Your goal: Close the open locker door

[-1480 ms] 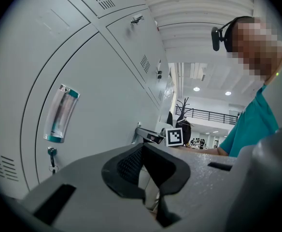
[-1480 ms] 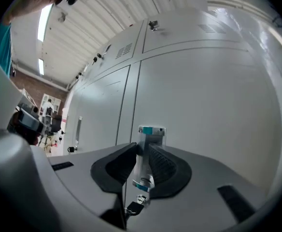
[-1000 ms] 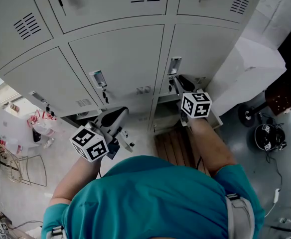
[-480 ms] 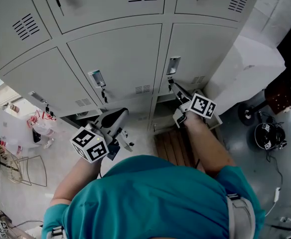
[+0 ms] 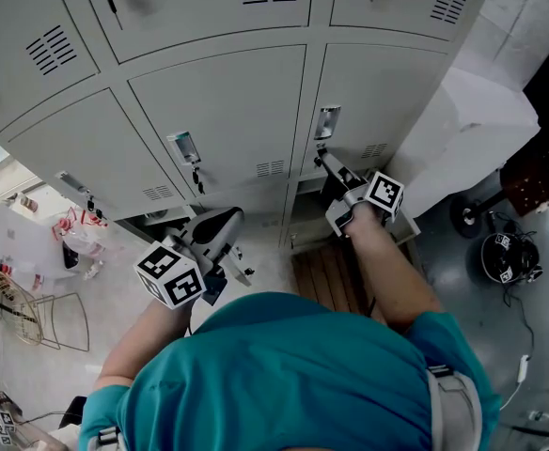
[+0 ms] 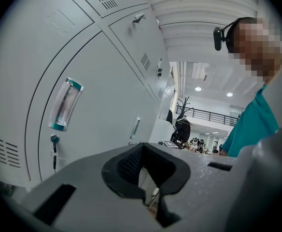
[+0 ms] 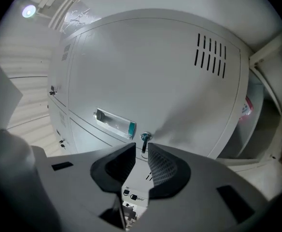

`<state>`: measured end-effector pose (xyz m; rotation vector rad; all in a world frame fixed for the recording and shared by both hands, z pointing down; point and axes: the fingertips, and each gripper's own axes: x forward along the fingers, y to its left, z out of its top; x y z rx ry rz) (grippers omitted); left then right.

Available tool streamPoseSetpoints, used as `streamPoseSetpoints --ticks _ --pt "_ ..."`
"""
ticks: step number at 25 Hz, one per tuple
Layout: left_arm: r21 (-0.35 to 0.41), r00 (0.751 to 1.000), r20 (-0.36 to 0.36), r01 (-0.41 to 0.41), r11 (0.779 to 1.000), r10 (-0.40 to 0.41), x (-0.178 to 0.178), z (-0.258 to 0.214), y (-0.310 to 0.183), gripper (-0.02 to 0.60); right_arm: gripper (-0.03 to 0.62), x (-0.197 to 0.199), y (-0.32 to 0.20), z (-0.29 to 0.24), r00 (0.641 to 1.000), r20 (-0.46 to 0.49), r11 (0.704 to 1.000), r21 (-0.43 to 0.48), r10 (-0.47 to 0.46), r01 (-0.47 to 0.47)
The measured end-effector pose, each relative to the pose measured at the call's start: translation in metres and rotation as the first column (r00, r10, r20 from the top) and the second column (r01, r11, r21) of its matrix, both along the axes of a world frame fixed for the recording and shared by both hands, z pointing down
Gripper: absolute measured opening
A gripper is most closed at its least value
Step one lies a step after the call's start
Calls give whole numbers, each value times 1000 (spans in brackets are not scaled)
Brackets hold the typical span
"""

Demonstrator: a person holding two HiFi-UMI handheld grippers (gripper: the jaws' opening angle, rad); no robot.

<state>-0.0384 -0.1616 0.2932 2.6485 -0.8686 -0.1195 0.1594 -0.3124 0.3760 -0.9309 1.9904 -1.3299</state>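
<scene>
Right gripper view has the locker door (image 7: 150, 71) dead ahead, spreading from 9 to 2 o'clock. It looks pushed home against its frame, though an open compartment (image 7: 257, 124) shows at 3 o'clock. The right gripper (image 7: 142, 152) has just been opening its jaws. They are released, with the key (image 7: 145, 138) at 12 o'clock just off the tips and no pad pressing it. The left gripper (image 6: 142, 149) is clenched on nothing.

I judge the door to be thin painted steel: light, stiff, slick and free on its hinges. It is best pushed flat near the latch edge, or hooked at the recessed pull (image 7: 114, 121), at 10 o'clock from the key.

Count: one door, one key, one pull, one vent grille (image 7: 211, 54), two grippers.
</scene>
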Motion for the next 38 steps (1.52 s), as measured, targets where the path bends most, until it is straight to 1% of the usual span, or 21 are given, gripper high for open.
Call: streamPoseSetpoints --ticks 3,6,12,16,19,22,24,26,28,30,32,34,38 --pt "-2 1000 2 -2 1000 2 -1 0 1 5 46 2 -4 4 1000 -1 999 -23 28 -28" --pt "-4 1000 4 3 1000 -3 -2 1 1 5 29 0 -6 3 999 9 999 -21 36 -35" --pt "-10 1000 -5 9 1000 -9 -6 2 1 5 17 0 -8 3 993 91 996 -31 81 -79" --pt "-12 1000 -9 14 1000 -14 -8 2 -1 5 18 1 -9 4 990 90 994 -18 107 -106" --pt "-11 1000 -12 17 1000 -17 -7 2 -1 5 17 0 -8 2 993 31 994 5 113 -113" --pt "-7 1000 -12 15 1000 -15 -6 1 -1 5 17 -2 -8 -1 989 -79 992 43 122 -119" --pt "-5 1000 -12 13 1000 -13 -5 1 -1 5 17 -3 -8 -3 976 -176 990 77 129 -117" --pt "-5 1000 -12 13 1000 -13 -5 1 0 5 17 -4 -7 -4 954 -267 988 107 134 -109" --pt "-4 1000 -12 12 1000 -12 -4 1 0 5 17 -5 -7 -6 919 -368 986 138 140 -95" --pt "-4 1000 -10 11 1000 -11 -4 1 0 5 17 -6 -7 -6 858 -491 982 174 150 -71" --pt "-1 1000 -7 9 1000 -9 -3 1 -1 5 18 -8 -7 -7 784 -599 977 211 163 -42" --pt "7 1000 0 4 1000 -4 -2 1 -1 5 18 -10 -7 -8 700 -690 969 245 184 -13" --pt "3 1000 -5 6 1000 -6 -1 1 -1 5 18 -12 -5 -8 534 -815 955 292 225 43"
